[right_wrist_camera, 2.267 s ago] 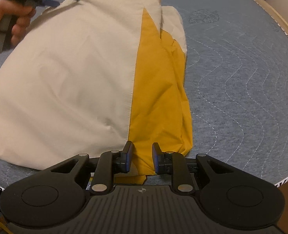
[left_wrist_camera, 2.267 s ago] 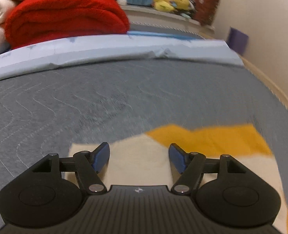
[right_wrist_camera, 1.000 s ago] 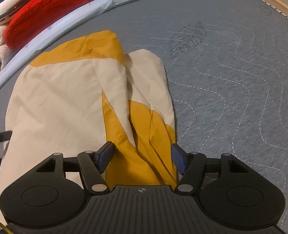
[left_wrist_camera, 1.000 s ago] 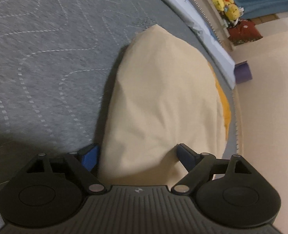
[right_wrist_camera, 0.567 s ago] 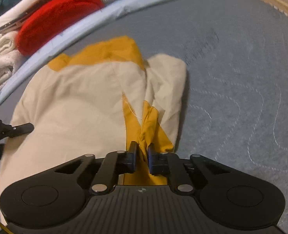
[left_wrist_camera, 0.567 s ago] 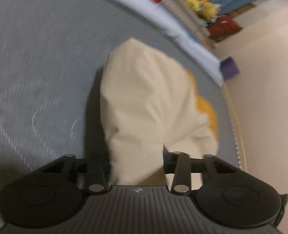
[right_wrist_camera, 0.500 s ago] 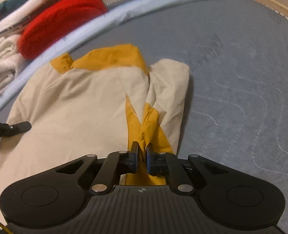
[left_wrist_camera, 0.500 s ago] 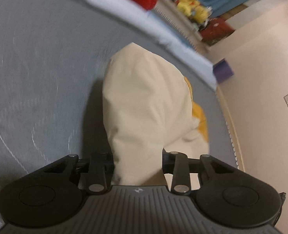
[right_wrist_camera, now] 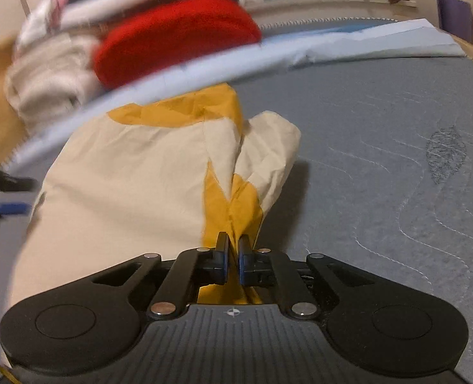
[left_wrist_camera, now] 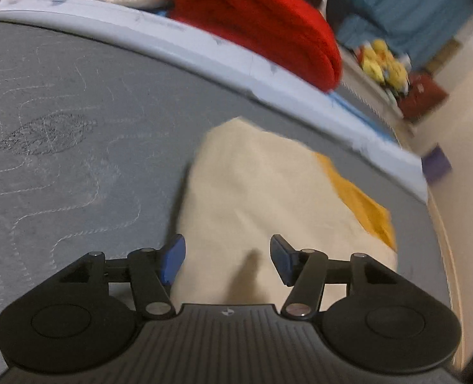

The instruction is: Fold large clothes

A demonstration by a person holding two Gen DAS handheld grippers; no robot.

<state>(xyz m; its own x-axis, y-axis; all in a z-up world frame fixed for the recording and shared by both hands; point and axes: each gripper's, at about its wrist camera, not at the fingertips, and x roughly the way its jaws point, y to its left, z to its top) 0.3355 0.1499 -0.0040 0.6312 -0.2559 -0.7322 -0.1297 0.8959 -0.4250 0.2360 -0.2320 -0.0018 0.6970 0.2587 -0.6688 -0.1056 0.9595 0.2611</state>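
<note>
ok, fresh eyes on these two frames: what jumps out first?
The cream and mustard-yellow garment sprawled on the grey quilted mattress, its yellow edge pinched in the right gripper. Behind it, a bright red folded blanket sits beside cream ones at the bed's far edge. The left gripper hangs open over the cream side.

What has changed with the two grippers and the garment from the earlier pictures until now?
The left gripper, closed on the cream and yellow garment half a second ago, has let go; its jaws now stand open over the cream cloth. The right gripper, open one second ago, has closed on the yellow edge and keeps holding it. The garment stays on the grey quilted bed, and the red blanket stays behind.
</note>
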